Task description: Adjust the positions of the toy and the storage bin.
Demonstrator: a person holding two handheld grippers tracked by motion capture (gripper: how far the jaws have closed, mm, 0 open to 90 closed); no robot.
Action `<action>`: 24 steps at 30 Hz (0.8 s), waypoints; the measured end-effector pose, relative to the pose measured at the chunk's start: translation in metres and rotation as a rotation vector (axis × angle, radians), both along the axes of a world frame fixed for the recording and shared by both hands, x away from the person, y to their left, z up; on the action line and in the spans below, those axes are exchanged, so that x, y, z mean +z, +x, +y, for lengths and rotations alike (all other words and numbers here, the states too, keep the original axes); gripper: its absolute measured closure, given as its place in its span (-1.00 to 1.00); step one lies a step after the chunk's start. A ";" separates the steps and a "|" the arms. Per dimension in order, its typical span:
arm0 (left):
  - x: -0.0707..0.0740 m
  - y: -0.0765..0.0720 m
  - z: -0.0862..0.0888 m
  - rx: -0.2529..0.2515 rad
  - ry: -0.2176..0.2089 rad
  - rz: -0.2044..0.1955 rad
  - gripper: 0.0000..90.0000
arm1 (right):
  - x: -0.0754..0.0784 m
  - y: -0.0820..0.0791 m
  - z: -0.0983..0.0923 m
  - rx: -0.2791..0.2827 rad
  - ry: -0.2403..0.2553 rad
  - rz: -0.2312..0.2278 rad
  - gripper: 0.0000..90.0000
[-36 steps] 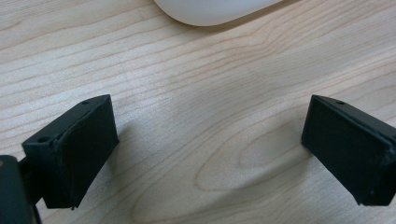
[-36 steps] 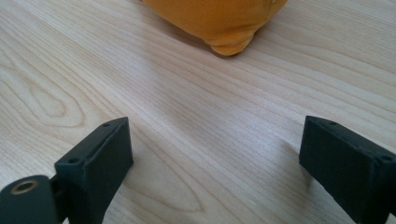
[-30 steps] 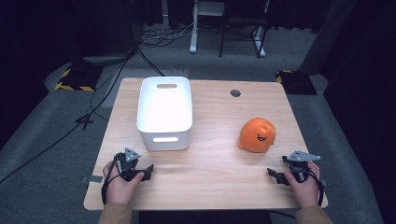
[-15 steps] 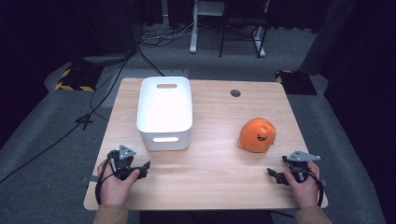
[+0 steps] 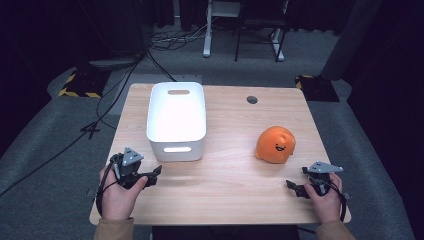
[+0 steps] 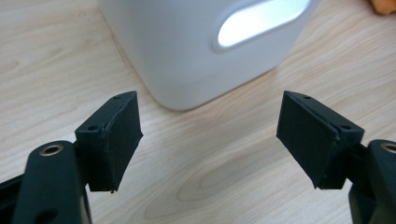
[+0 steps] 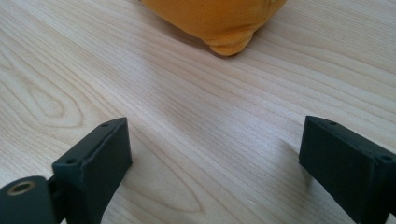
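An orange plush toy (image 5: 275,145) with a small smiling face sits on the right half of the tabletop (image 5: 235,185), nearer the right edge than the centre; in the right gripper view its underside (image 7: 219,21) shows at the top, ahead of the jaws. A white bin (image 5: 176,120) with a slot handle stands on the left half, its long side running from the far edge toward the near one; its near wall (image 6: 205,51) faces the left gripper. The left gripper (image 5: 152,174), held near the front left corner, has its jaws spread with nothing between them; the right gripper (image 5: 294,186), by the front right corner, is likewise parted and empty, with bare wood between the jaws.
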State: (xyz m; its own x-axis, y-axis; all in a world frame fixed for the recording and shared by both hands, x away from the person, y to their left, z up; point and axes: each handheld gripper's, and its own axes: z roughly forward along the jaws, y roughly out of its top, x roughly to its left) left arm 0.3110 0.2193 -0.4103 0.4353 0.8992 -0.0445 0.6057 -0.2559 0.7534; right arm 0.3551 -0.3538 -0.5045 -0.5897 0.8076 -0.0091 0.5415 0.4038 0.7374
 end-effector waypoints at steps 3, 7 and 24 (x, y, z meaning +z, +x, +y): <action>0.006 0.000 0.001 -0.007 -0.008 -0.013 -0.51 | 0.000 0.000 0.000 -0.001 0.001 0.001 -0.79; 0.019 0.003 0.005 -0.003 -0.033 -0.045 -0.51 | 0.000 0.000 0.000 0.000 0.001 0.001 -0.79; 0.039 0.048 0.006 0.078 -0.109 -0.182 -0.42 | 0.000 0.000 -0.001 0.006 -0.008 0.000 -0.79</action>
